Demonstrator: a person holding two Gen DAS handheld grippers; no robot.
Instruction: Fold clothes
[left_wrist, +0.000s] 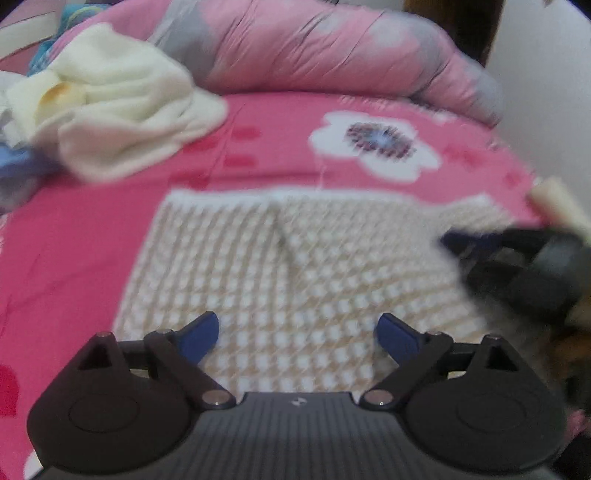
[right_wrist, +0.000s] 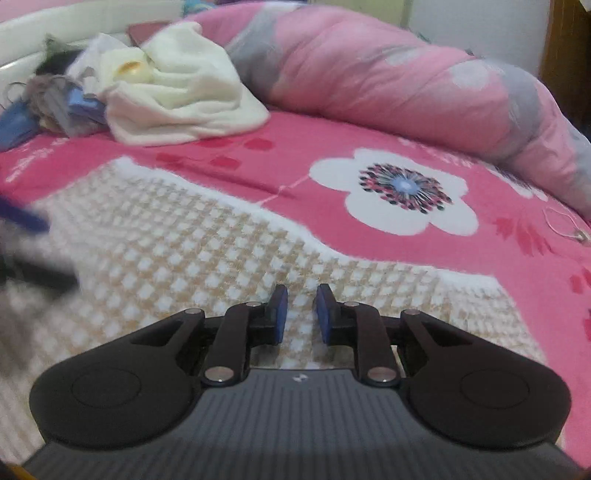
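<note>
Lying flat on the pink bedspread (right_wrist: 258, 158), the cream checked cloth (left_wrist: 295, 280) sits beneath both hand-held grippers, left (left_wrist: 298, 336) spread wide, right (right_wrist: 300, 314) narrowly parted, neither gripping

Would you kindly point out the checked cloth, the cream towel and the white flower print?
checked cloth (right_wrist: 192, 258), right wrist view, middle of its flat weave.
cream towel (right_wrist: 192, 96), right wrist view, crumpled centre.
white flower print (right_wrist: 404, 188), right wrist view, dark centre.

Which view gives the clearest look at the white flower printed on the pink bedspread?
The right wrist view. There the white flower is sharp, with its petals and dark speckled centre easy to make out. In the left wrist view the same flower is whole but smeared by motion blur, its centre only a dark smudge.
</note>
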